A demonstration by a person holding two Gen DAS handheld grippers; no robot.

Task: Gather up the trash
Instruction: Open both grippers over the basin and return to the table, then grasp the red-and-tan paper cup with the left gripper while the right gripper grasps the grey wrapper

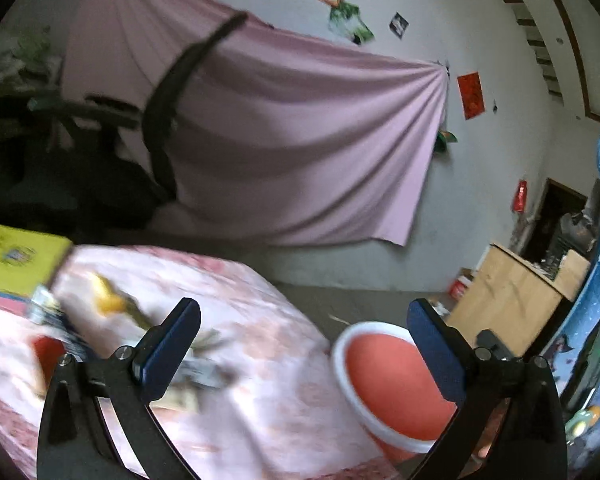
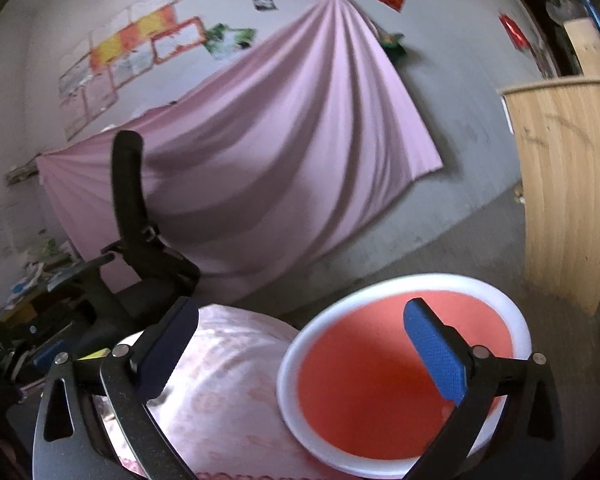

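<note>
Both the left gripper [image 1: 304, 344] and the right gripper [image 2: 300, 344] had their jaws wide apart with nothing between them. The trash [image 1: 112, 300], a yellowish scrap among blurred litter, lay on the worktop [image 1: 260, 312] at about ten o'clock of the left gripper, while the red bin [image 2: 400, 376] stood just beside the worktop's edge, under the right gripper. A hurried reach could have missed the scraps or swept them to the floor. Motion blur hid what each piece was, and the bin's bottom was cut off.
</note>
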